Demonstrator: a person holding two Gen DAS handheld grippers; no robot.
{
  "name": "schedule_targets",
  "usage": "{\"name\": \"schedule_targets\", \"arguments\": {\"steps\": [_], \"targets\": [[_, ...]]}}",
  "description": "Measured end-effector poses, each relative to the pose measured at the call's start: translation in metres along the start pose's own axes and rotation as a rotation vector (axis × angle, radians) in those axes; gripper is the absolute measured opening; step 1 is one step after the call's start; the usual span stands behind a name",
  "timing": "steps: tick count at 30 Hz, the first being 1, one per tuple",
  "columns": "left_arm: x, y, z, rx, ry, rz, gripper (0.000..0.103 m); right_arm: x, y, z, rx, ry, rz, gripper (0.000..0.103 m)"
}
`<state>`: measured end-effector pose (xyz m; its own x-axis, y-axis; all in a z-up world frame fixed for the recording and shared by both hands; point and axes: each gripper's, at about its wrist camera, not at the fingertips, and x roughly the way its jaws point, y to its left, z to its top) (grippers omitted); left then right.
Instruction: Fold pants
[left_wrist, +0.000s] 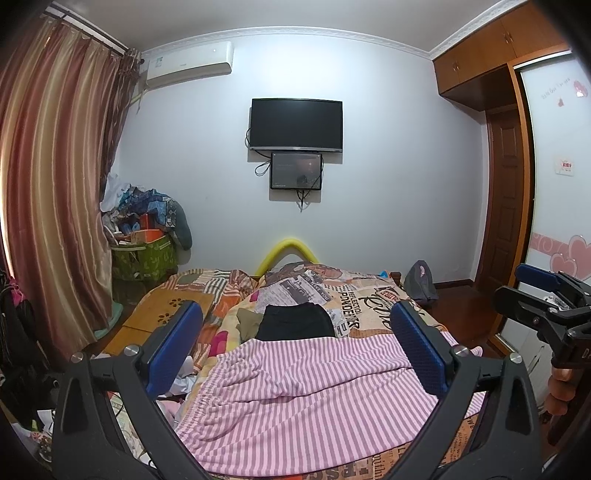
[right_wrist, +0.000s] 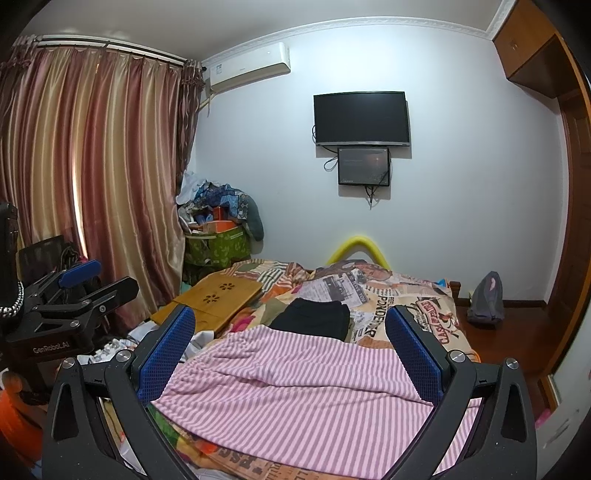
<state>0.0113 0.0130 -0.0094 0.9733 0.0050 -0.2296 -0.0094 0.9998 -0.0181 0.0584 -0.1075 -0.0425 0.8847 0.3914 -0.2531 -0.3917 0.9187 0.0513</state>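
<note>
Pink-and-white striped pants (left_wrist: 317, 398) lie spread and a little wrinkled on the bed, its elastic waistband at the left; they also show in the right wrist view (right_wrist: 314, 398). My left gripper (left_wrist: 295, 343) is open and empty, held above the pants with its blue pads wide apart. My right gripper (right_wrist: 291, 339) is open and empty too, above the pants. The right gripper also shows at the right edge of the left wrist view (left_wrist: 543, 299), and the left gripper at the left edge of the right wrist view (right_wrist: 85, 284).
A folded black garment (left_wrist: 295, 323) lies on the patterned quilt (left_wrist: 369, 299) beyond the pants. A wooden lap desk (right_wrist: 212, 299) sits at the bed's left. Curtains (right_wrist: 92, 177), a green bag of clutter (right_wrist: 218, 243), a wall TV (left_wrist: 295, 123) and a wardrobe (left_wrist: 554, 147) surround the bed.
</note>
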Motion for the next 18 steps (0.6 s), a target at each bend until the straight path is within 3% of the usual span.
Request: {"name": "schedule_targets", "arguments": {"steps": [18], "targets": [[0.0028,-0.0017,0.0021,-0.002,0.004,-0.010,0.103,-0.0001,0.0016,0.0009,-0.003,-0.002,-0.006,0.102]]}}
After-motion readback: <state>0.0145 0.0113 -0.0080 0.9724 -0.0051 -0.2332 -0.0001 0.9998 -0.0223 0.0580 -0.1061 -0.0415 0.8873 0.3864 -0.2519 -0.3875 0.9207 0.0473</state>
